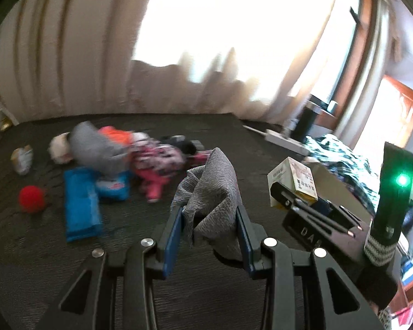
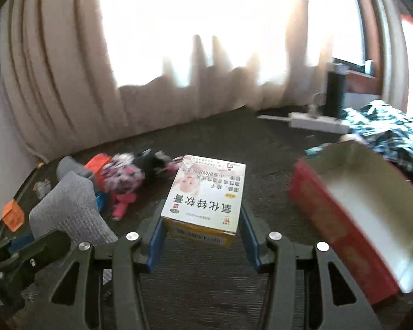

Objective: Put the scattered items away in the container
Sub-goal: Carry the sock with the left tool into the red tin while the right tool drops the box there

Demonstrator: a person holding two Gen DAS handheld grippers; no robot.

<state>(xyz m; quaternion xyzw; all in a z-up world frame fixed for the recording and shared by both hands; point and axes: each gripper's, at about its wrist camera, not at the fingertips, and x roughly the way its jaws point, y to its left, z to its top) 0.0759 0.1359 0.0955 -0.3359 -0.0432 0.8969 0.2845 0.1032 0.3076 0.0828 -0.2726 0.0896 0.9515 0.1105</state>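
Dark mat (image 1: 195, 121), probably curtains (image 1: 68, 55) behind

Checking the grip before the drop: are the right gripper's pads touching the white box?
Touching. The right wrist view shows the right gripper with both blue pads pressed against the sides of the white box.

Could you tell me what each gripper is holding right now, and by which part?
Left gripper pinches the grey cloth by its bunched lower part. Right gripper clamps the medicine box by its near-end sides.

left claw (image 1: 210, 221): pinched on a gray cloth (image 1: 210, 189) | right claw (image 2: 202, 220): squeezing a small box (image 2: 206, 192)
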